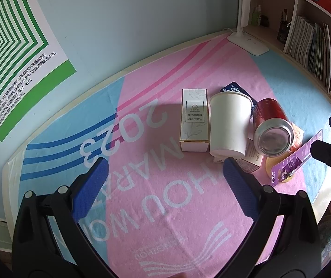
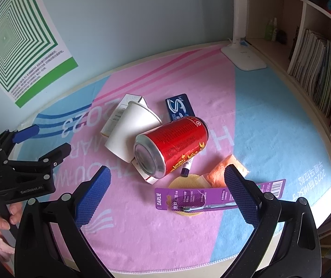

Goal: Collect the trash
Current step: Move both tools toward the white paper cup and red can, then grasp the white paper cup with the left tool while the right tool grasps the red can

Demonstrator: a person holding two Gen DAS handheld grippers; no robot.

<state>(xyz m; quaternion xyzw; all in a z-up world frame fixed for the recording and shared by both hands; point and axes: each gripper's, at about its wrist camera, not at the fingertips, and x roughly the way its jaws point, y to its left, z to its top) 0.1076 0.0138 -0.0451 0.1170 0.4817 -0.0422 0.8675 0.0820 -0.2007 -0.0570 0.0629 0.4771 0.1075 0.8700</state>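
can (image 2: 174, 148) lying right of cup (image 2: 133, 129), box (image 1: 194, 120) left, seemingly touching

We seem to be at a study corner in a home: a counter (image 2: 300, 125) spread with a pink and blue marathon towel (image 2: 269, 125), a white desk lamp (image 2: 244, 58) at the back, open wooden shelves (image 2: 304, 34) packed with thin booklets (image 2: 316, 74), and an eye-relief poster (image 1: 14, 53) of green nested squares on the pale blue wall (image 1: 130, 11).

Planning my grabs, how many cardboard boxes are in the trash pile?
2: a white box left of the paper cup, and a smaller box mostly hidden under the cup and red can. More may be hidden.
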